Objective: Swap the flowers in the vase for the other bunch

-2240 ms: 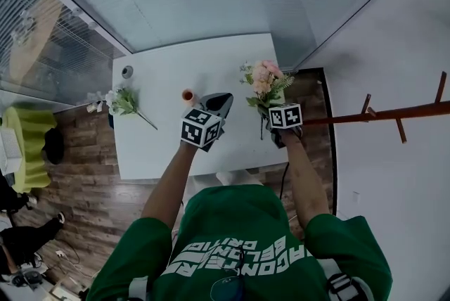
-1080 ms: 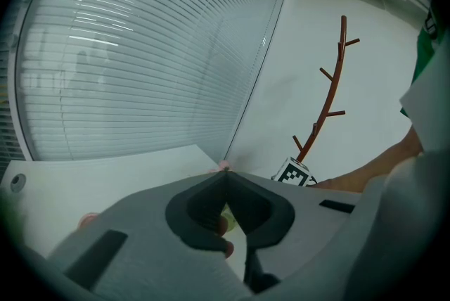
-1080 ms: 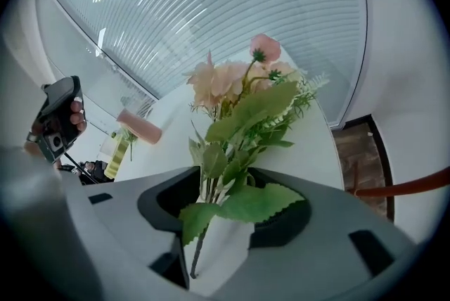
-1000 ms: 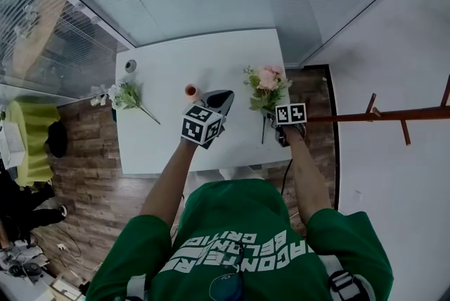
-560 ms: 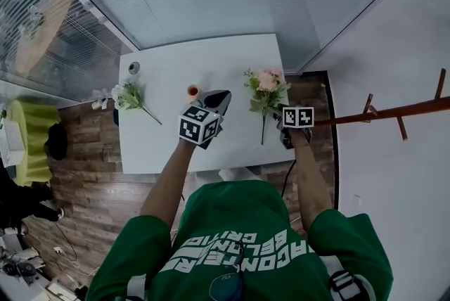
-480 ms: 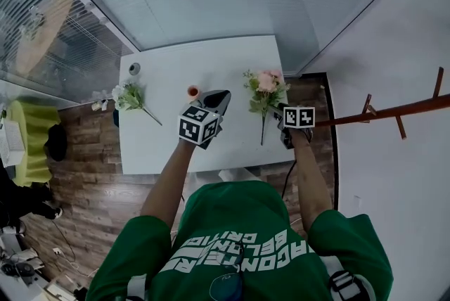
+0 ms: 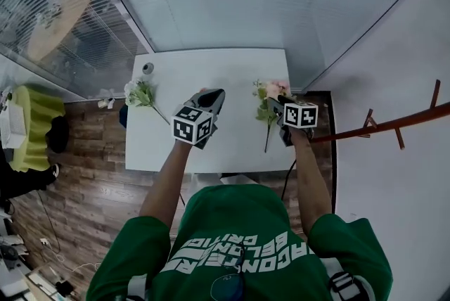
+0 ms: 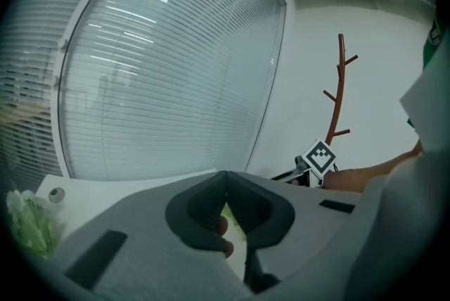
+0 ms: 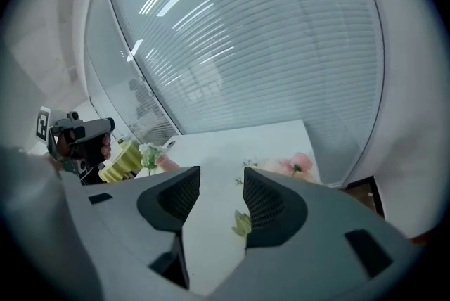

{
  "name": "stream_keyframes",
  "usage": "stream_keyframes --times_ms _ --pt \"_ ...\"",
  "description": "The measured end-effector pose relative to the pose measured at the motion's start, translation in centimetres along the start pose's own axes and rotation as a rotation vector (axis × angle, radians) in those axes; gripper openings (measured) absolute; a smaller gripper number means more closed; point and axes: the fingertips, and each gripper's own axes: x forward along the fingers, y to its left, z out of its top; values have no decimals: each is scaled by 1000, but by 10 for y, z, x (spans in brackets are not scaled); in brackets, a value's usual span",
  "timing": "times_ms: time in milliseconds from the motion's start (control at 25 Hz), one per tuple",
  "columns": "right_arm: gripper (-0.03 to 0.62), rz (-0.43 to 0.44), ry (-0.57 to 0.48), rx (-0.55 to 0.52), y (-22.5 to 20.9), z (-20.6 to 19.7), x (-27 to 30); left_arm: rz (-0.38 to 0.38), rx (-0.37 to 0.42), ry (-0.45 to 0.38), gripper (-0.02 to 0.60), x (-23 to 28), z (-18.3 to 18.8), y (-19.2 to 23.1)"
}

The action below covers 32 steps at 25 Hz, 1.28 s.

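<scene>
On the white table (image 7: 232, 67) the pink bunch (image 7: 273, 92) lies flat at the right, its stem towards the near edge. My right gripper (image 7: 274, 107) hangs above it, open, with nothing held; in the right gripper view its jaws (image 9: 221, 176) frame a green leaf and the pink bloom (image 9: 295, 164). The white bunch (image 7: 143, 92) lies at the table's left side. The small pinkish vase (image 9: 166, 163) stands mid-table, empty. My left gripper (image 7: 214, 97) is raised over it and hides it in the head view. Its jaws (image 8: 225, 176) meet at the tips, gripping nothing.
A small grey round object (image 7: 148, 68) sits at the table's far left corner. Glass walls with blinds close the far side. A red-brown coat stand (image 7: 394, 125) rises at the right. A yellow-green seat (image 7: 28, 127) stands on the wood floor at the left.
Both grippers have risen. The right one has laid the pink bunch flat on the table, let go and lifted off it. The left gripper now covers the vase in the head view.
</scene>
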Motion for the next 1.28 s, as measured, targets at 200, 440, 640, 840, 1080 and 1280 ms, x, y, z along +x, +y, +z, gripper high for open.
stream_keyframes --times_ms 200,440,640,840,1080,1280 --pt "155 37 -29 -130 49 33 18 92 -36 -52 8 -36 10 29" --pt "59 98 -97 -226 109 68 30 197 -62 -109 8 -82 17 57" --pt "24 120 -139 -352 152 81 34 279 -82 -136 8 -120 11 77" --pt "14 145 -163 -428 180 86 32 327 -106 -157 8 -143 7 86" --pt "14 154 -162 -449 192 83 33 340 -123 -173 8 -151 1 90" --pt "14 151 -159 -454 192 84 28 337 -124 -180 8 -150 5 90"
